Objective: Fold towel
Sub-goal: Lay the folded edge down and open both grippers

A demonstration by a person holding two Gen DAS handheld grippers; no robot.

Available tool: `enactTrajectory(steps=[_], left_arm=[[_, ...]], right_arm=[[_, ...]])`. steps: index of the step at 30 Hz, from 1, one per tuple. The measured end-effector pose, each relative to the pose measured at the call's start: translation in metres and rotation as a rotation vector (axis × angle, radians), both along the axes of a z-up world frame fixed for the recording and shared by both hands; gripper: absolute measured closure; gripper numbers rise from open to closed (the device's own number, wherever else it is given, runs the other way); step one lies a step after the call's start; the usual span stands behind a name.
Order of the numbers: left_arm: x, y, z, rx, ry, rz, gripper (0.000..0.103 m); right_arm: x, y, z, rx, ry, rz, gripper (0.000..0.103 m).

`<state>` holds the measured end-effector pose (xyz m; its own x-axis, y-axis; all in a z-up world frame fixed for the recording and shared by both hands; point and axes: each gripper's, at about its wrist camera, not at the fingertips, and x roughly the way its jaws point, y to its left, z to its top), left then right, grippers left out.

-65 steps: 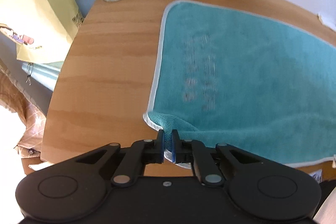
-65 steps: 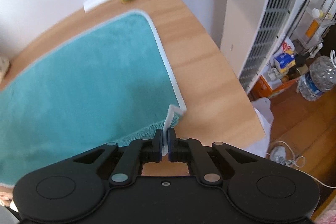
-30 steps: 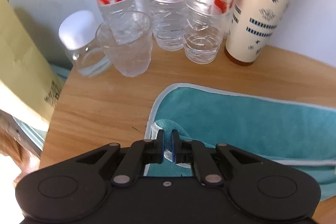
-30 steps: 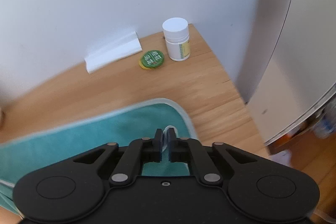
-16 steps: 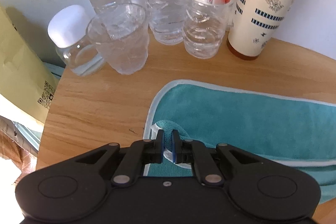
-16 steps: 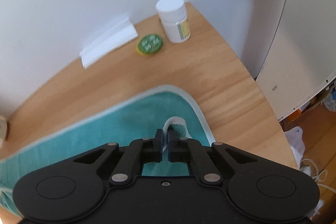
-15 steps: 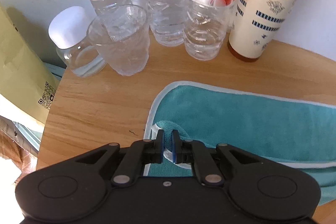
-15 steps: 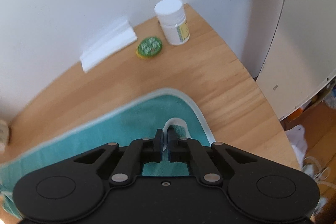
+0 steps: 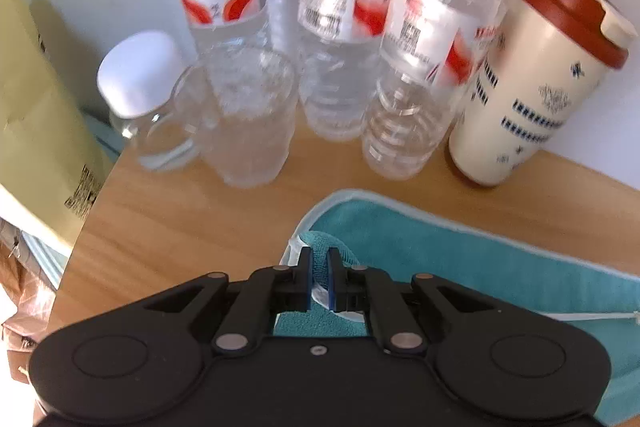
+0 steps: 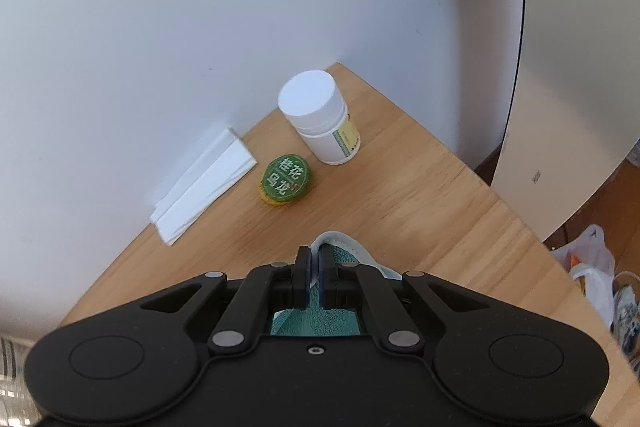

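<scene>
The teal towel [image 9: 460, 259] with a white hem lies on the wooden table [image 9: 180, 223], its near half doubled over onto the far half. My left gripper [image 9: 319, 259] is shut on the towel's folded-over left corner, just above the far left corner. In the right wrist view, my right gripper [image 10: 314, 259] is shut on the towel's [image 10: 340, 253] right corner; only that white-edged corner and a teal patch under the jaws show.
Three water bottles [image 9: 340, 39], a glass [image 9: 248, 119], a white-lidded jar [image 9: 140, 95] and a red-lidded cup [image 9: 536, 87] stand close ahead by the wall. A yellow bag [image 9: 36, 123] hangs left. On the right lie a white pill bottle [image 10: 320, 123], a green tin [image 10: 286, 180] and folded paper [image 10: 204, 187].
Both grippers carried the towel's near corners forward over the far edge. In the last half second both moved further toward the wall, with bottles and pill bottle now closer.
</scene>
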<state>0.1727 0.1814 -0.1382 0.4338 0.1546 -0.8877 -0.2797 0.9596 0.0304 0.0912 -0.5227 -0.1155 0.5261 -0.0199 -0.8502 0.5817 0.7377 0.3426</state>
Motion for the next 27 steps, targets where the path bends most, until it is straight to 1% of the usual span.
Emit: enactTrajectory(steps=[1, 2, 3, 4, 5, 6, 7, 8, 9, 11, 14, 16, 19, 21, 22, 24, 26, 27], left_arm=[[0.004, -0.001, -0.002, 0.007, 0.008, 0.007, 0.086], [0.005, -0.001, -0.003, 0.010, 0.008, 0.009, 0.076], [0.007, -0.002, -0.004, 0.029, 0.001, 0.018, 0.070], [0.009, -0.003, -0.004, 0.036, -0.015, 0.012, 0.061], [0.010, -0.003, -0.003, 0.038, -0.018, 0.010, 0.056], [0.009, -0.003, -0.002, 0.042, -0.019, 0.004, 0.054], [0.009, -0.003, 0.000, 0.045, -0.021, -0.002, 0.052], [0.007, -0.003, 0.002, 0.050, -0.025, -0.008, 0.051], [0.005, -0.003, 0.004, 0.054, -0.029, -0.014, 0.048], [0.000, -0.001, 0.009, 0.068, -0.039, -0.029, 0.038], [-0.017, 0.001, 0.017, 0.123, -0.054, -0.068, 0.035], [-0.026, 0.003, 0.014, 0.132, -0.049, -0.096, 0.035], [-0.038, 0.004, 0.006, 0.138, -0.027, -0.140, 0.035], [-0.046, 0.000, -0.002, 0.156, -0.016, -0.201, 0.035], [-0.048, -0.005, -0.009, 0.168, 0.000, -0.249, 0.035], [-0.048, -0.010, -0.020, 0.194, 0.026, -0.290, 0.035], [-0.047, -0.013, -0.031, 0.201, 0.043, -0.323, 0.035], [-0.048, -0.014, -0.032, 0.205, 0.031, -0.327, 0.035]], right_arm=[[0.003, 0.002, -0.004, -0.017, 0.016, -0.003, 0.099], [0.004, 0.003, -0.007, -0.030, 0.028, -0.004, 0.097], [0.005, 0.004, -0.010, -0.034, 0.038, -0.003, 0.096], [0.006, 0.006, -0.013, -0.042, 0.062, 0.000, 0.094], [0.006, 0.008, -0.012, -0.060, 0.080, 0.013, 0.087], [0.006, 0.010, -0.010, -0.088, 0.088, 0.030, 0.076], [0.006, 0.013, -0.007, -0.118, 0.092, 0.047, 0.069], [0.004, 0.015, -0.003, -0.150, 0.089, 0.064, 0.058], [0.002, 0.016, 0.001, -0.181, 0.085, 0.079, 0.057], [-0.004, 0.015, 0.009, -0.198, 0.078, 0.098, 0.057], [-0.019, 0.019, 0.018, -0.235, 0.087, 0.145, 0.057], [-0.034, 0.027, 0.021, -0.261, 0.098, 0.186, 0.057], [-0.056, 0.041, 0.016, -0.272, 0.138, 0.237, 0.057], [-0.066, 0.057, 0.010, -0.289, 0.176, 0.296, 0.057], [-0.070, 0.065, 0.007, -0.299, 0.189, 0.322, 0.057], [-0.075, 0.081, 0.001, -0.317, 0.189, 0.359, 0.057], [-0.072, 0.095, -0.005, -0.309, 0.188, 0.391, 0.057], [-0.070, 0.099, -0.008, -0.304, 0.186, 0.398, 0.058]])
